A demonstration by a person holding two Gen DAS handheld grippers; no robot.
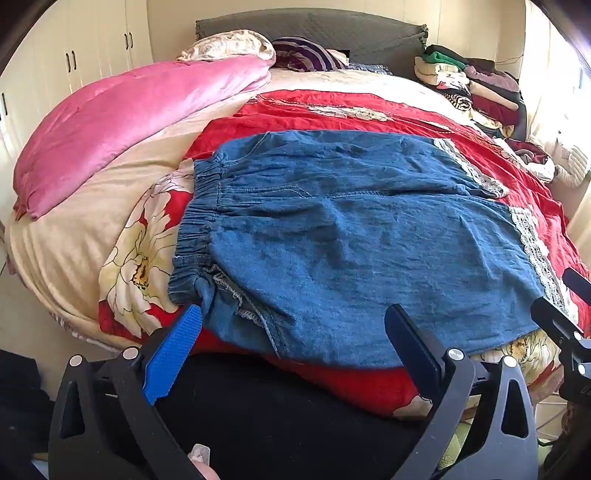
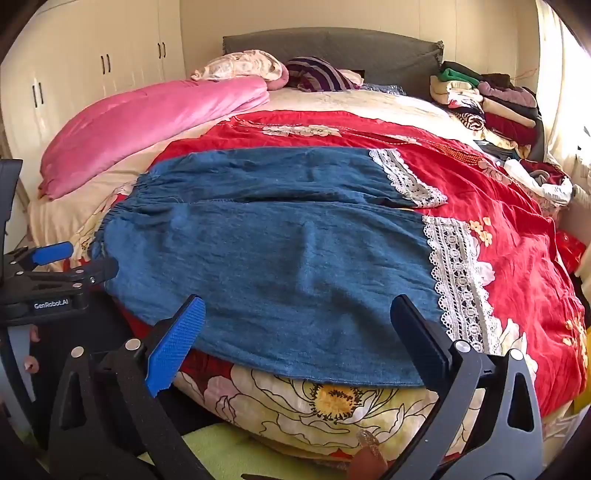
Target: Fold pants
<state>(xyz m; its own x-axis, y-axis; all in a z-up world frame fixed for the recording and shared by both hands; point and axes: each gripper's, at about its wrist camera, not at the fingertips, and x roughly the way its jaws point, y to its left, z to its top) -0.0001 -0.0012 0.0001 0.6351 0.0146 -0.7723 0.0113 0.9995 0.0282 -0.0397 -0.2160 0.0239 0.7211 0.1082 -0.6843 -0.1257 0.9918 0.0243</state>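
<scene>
Both hand-held grippers, left [image 1: 295, 332] and right [image 2: 299, 328], wide open above flat blue lace-hemmed pants [image 2: 280, 258].

Ahead of the fingers, the pants [image 2: 280, 251] are denim blue, their leg ends trimmed with white lace bands [image 2: 458, 284]. Under them the bedspread [image 2: 517, 266] is bright red, printed with large cream peonies with yellow centres and dark outlines. Beyond and left of the fingers lies a glossy pink quilt [image 1: 122, 122]; behind it sits a purple-and-white striped pillow [image 1: 306, 53], against a grey headboard [image 1: 314, 27]. Far right is a mixed pile of clothes [image 1: 476, 88]: green, cream, maroon, black-and-white stripes. On each gripper one finger carries a blue textured pad [image 2: 175, 343]; the other finger [image 2: 417, 339] is black.
</scene>
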